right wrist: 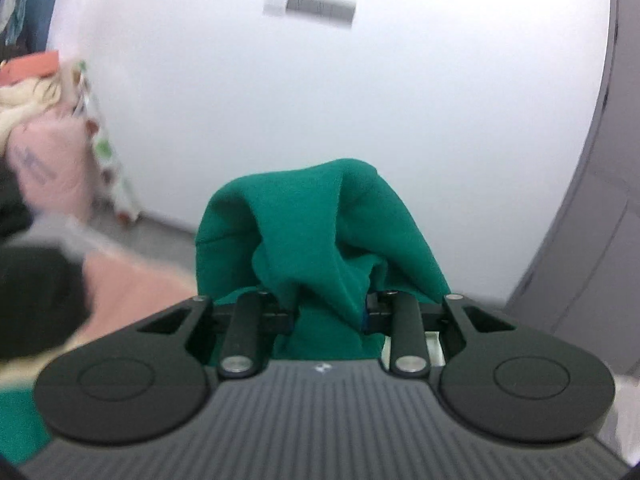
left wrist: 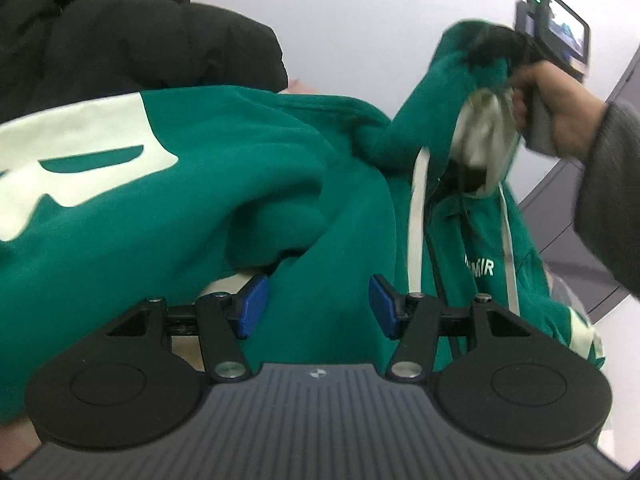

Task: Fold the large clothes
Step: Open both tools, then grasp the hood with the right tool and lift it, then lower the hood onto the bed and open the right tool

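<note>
While clamped, right tool [right wrist: 330,314] on hoodie [right wrist: 320,224]

black jacket [left wrist: 120,32], pink cloth [right wrist: 52,168] (blurred)

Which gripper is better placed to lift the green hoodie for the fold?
Right. The right gripper is clamped on a bunch of the hoodie; the left gripper's pads stand apart.

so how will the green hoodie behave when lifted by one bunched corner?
Probably floppy: the green hoodie sags in deep folds below the right gripper. Likely bulky, since fabric wads thickly there. The drawstrings hang loose and may swing or snag.
</note>
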